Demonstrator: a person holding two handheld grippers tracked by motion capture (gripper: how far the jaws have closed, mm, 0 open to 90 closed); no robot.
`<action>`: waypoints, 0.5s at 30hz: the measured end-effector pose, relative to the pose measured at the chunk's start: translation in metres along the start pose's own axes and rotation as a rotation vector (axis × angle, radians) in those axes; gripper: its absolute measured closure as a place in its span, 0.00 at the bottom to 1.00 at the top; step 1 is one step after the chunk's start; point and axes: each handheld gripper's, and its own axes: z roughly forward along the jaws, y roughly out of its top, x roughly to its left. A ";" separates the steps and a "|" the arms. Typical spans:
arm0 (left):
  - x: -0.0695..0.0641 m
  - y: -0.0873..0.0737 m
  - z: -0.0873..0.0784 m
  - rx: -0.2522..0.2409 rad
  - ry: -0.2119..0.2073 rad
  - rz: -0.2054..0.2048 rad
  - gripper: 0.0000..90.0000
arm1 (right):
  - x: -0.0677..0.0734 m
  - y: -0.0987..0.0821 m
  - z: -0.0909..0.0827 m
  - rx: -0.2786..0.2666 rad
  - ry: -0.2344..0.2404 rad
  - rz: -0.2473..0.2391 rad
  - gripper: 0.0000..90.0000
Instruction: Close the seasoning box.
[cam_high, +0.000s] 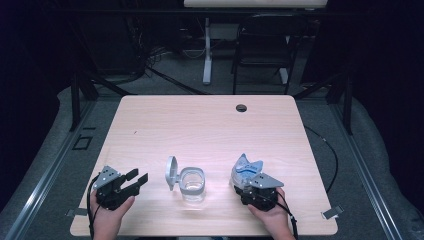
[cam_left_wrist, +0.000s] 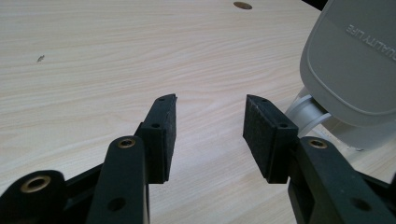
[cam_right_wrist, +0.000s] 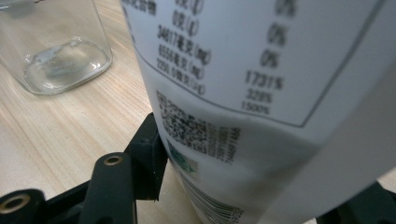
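Glass jar (cam_high: 192, 184), lid (cam_high: 171, 172) hinged open, stands on the counter (cam_high: 210, 125) between the two grippers, just beyond the left gripper (cam_high: 136, 181), whose fingers (cam_left_wrist: 163, 135) are spread and empty. The right gripper (cam_high: 248, 182) has the blue-and-white pouch (cam_high: 245, 169) between its fingers (cam_right_wrist: 149, 158); contact shows on one side, so a firm grip cannot be confirmed. Judged step: grasping the pouch; next, secure it, lift, and tip it over the jar mouth.

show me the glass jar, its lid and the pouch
glass jar (cam_high: 192, 184), high view, on its clear front wall
lid (cam_high: 171, 173), high view, middle of the flipped-open grey lid
pouch (cam_high: 246, 168), high view, blue upper part above the right gripper
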 end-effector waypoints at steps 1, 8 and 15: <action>0.000 0.000 0.000 0.000 0.000 0.000 0.61 | 0.000 0.000 0.000 0.000 0.000 0.000 0.48; 0.000 0.001 0.000 -0.003 0.001 0.001 0.61 | 0.004 0.001 -0.002 0.009 -0.007 -0.022 0.48; -0.002 0.000 0.001 0.003 -0.004 0.003 0.61 | 0.008 0.005 -0.005 0.012 -0.011 -0.038 0.48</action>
